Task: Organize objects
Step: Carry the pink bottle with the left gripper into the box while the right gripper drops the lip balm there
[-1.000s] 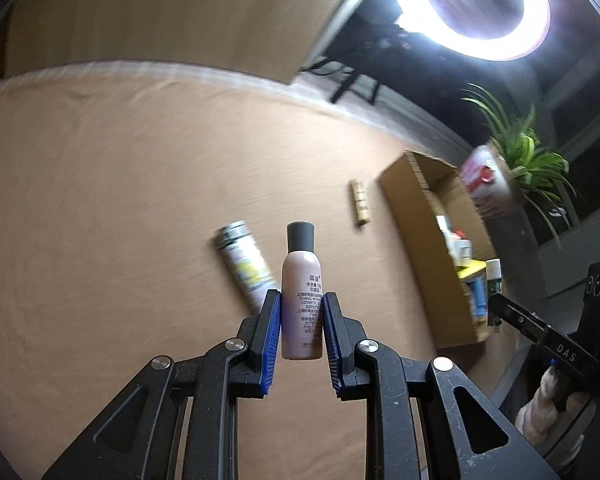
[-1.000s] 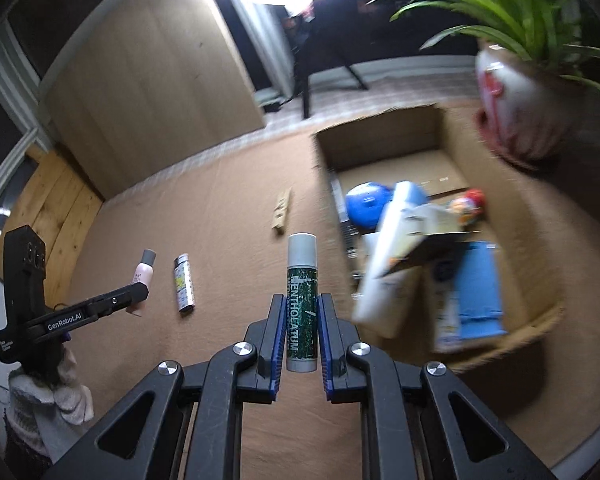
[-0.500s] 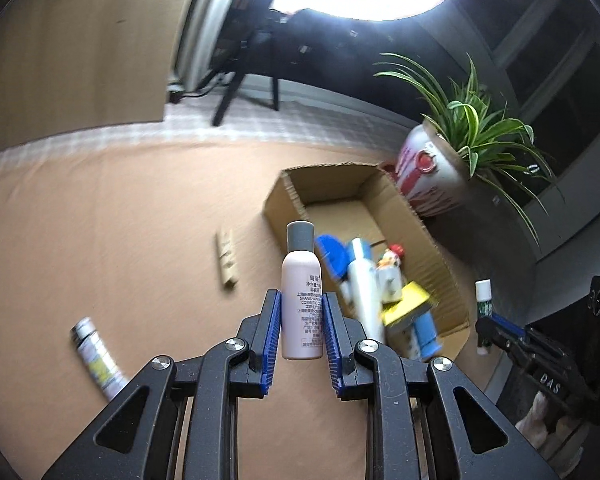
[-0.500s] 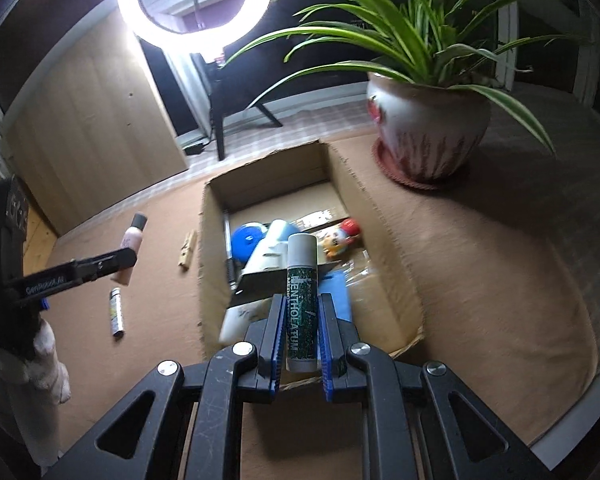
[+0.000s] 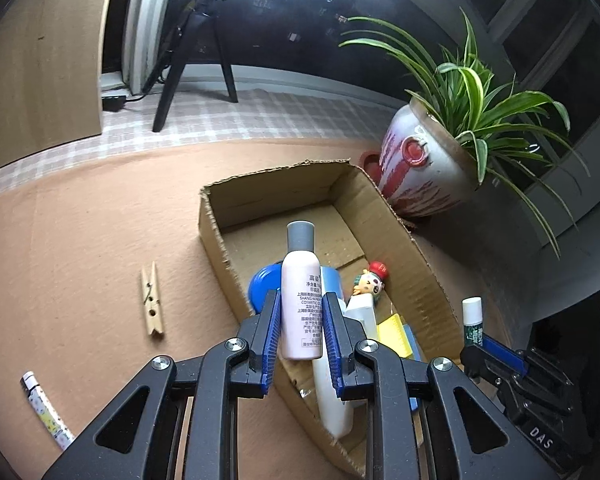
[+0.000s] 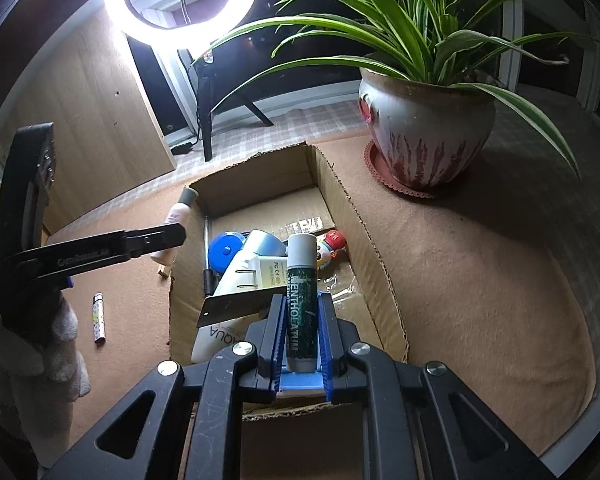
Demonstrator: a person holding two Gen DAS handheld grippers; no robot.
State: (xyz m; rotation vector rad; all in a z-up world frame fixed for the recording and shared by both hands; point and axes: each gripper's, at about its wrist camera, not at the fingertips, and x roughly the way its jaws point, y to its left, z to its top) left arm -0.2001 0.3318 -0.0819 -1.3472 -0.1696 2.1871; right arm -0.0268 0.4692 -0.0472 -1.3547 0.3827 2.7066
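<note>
Two hand-held grippers fill the near edge of our views, each clamped on something: our left hand-held gripper (image 5: pixel 300 336) pinches a pale pink bottle (image 5: pixel 301 308) with a grey cap between its blue pads, upright, and our right hand-held gripper (image 6: pixel 302 332) squeezes a green lip balm stick (image 6: pixel 300 300) with a white cap, jaws narrow around it. Both held things hang over the near end of the cardboard box (image 5: pixel 416 268), which sits open-topped on the brown worktop (image 5: pixel 80 248). Inside the box we see a white tube (image 6: pixel 216 332) lying lengthwise, a white charger plug (image 6: pixel 266 274) on top of it, a blue round lid (image 6: pixel 225 254), a small doll with a red hat (image 5: pixel 370 282), and yellow and blue flat pieces near the front right corner. Left of the box, a wooden clothespin (image 5: pixel 151 304) lies on the worktop, and nearer the left edge lies a small patterned tube (image 5: pixel 46 410), well apart from the box. Beyond the box's far right corner stands a white and red plant pot (image 6: pixel 424 136) on a saucer, holding a striped green plant (image 6: pixel 400 28). Farthest back, a ring light (image 6: pixel 180 0) glows on its tripod beside a wooden panel.
</note>
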